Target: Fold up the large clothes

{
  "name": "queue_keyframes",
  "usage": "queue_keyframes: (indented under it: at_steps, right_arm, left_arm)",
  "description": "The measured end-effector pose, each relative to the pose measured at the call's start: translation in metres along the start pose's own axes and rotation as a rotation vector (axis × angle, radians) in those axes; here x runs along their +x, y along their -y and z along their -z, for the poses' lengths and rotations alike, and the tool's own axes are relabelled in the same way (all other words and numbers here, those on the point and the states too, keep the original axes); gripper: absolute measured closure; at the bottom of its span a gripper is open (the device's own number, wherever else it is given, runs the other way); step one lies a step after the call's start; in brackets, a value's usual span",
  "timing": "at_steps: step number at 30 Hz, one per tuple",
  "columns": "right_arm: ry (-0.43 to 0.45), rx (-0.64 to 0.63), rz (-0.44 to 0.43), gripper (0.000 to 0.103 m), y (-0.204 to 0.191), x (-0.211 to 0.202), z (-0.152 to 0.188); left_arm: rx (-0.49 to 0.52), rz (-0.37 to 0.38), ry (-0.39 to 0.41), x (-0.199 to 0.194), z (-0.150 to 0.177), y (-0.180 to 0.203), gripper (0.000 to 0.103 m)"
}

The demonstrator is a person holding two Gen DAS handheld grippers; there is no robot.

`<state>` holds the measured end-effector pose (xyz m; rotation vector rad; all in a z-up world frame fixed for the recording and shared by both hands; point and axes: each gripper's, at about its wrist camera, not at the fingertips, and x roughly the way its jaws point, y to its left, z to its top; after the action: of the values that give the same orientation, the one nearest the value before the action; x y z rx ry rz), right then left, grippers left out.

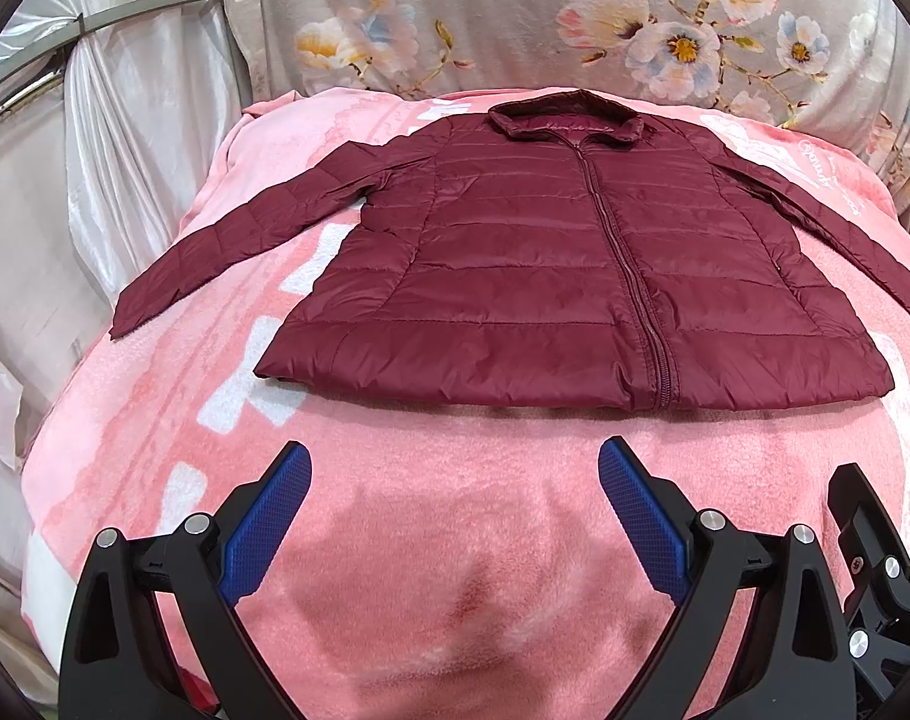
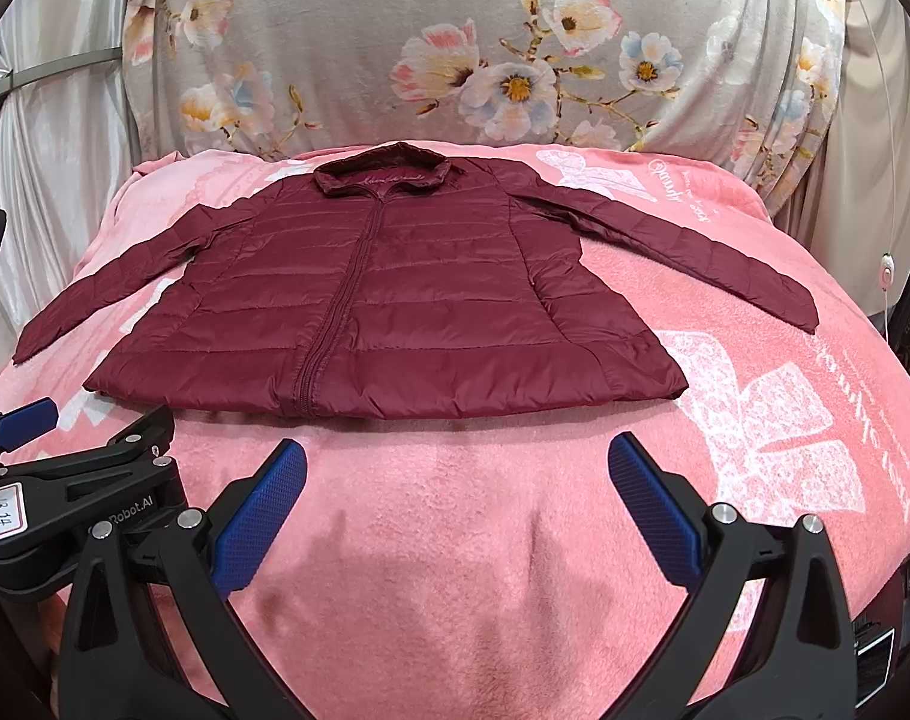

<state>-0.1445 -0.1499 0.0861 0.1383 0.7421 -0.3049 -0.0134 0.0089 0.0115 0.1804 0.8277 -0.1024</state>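
A dark red quilted jacket [image 1: 532, 276] lies flat and zipped on a pink blanket [image 1: 443, 540], collar far, hem near, both sleeves spread outward. It also shows in the right wrist view [image 2: 407, 300]. My left gripper [image 1: 455, 462] is open and empty, hovering above the blanket short of the hem. My right gripper [image 2: 457, 465] is open and empty, also short of the hem. The left gripper's body [image 2: 77, 480] shows at the left of the right wrist view; part of the right gripper [image 1: 874, 558] shows at the right of the left wrist view.
A grey floral cloth [image 2: 455, 48] rises behind the bed. White satin drapes [image 1: 125, 138] and a metal rail hang at the left. A white cord with a switch [image 2: 886, 276] hangs at the right. The blanket [image 2: 754, 420] drops off at the sides.
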Motion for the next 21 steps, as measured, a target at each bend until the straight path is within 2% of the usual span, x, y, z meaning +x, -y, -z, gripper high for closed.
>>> queue_keyframes:
  at_steps: [21]
  right_arm:
    - [-0.003, 0.003, -0.001, 0.005, -0.0016, 0.0013, 0.0016]
  left_arm:
    - [0.006, -0.008, 0.014, -0.0021, 0.0011, -0.0012, 0.009]
